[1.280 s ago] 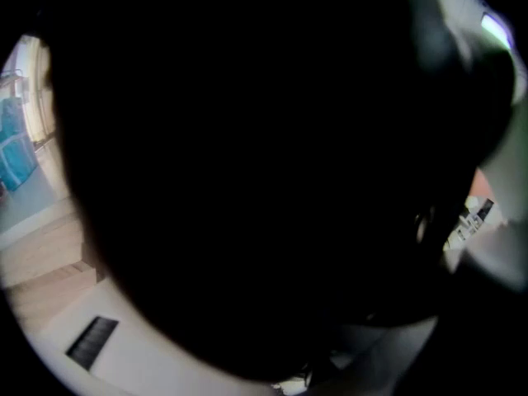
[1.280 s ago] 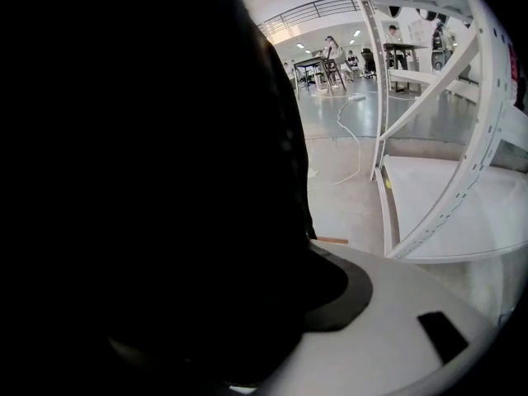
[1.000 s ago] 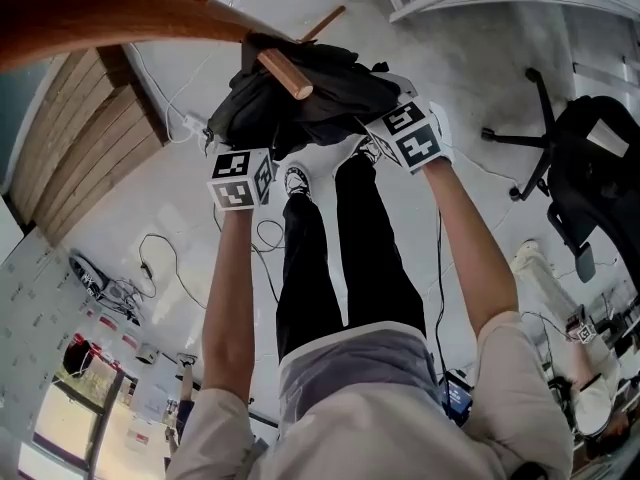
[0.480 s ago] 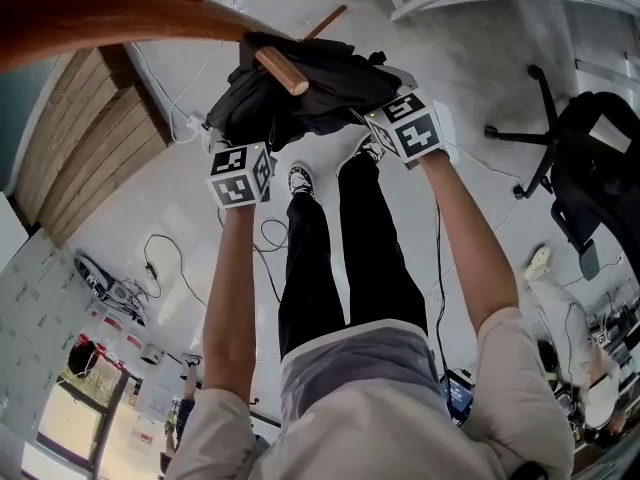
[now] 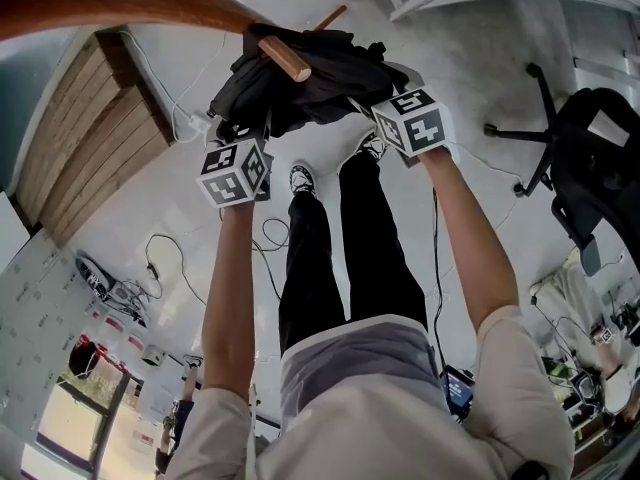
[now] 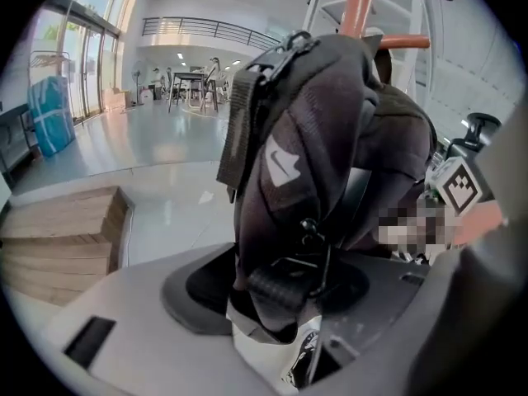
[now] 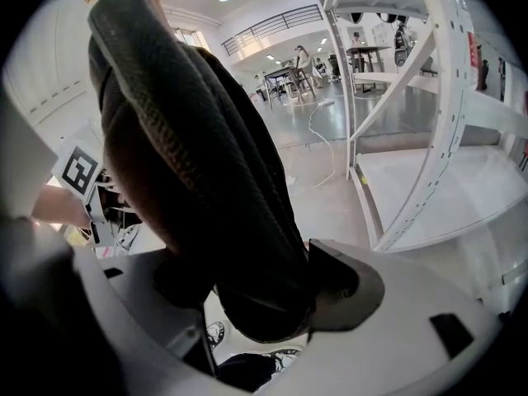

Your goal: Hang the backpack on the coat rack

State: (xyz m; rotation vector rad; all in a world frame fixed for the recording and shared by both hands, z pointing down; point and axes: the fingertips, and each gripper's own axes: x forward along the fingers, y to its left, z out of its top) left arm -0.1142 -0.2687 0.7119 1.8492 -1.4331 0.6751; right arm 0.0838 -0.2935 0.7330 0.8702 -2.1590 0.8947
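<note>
**Task status.** The backpack (image 5: 300, 73) hangs draped over a wooden peg (image 5: 285, 60) of the coat rack (image 5: 120, 3), above the floor (image 5: 160, 218). The hanging step appears essentially complete. Judged remaining: free the fabric fully, draw both grippers back, and confirm that the peg alone carries the load.

**Left gripper** (image 6: 279, 294). The jaws have just been opening and stand wide apart. A fold of the backpack, with a strap fitting (image 6: 276, 285) on it, lies in the gap between them. Bare pad surface shows to the left of the fold, so the fabric is not clamped. Light contact on the far side cannot be ruled out.

**Right gripper** (image 7: 256, 291). The jaws have just been opening and stand wide apart. A thick, rounded fold of the backpack hangs down through the gap. It lies against, or just beside, the right-hand pad (image 7: 351, 291); the opposite pad is hidden behind the fabric. The fold shows no pinch mark, so it is judged released rather than gripped.
</note>
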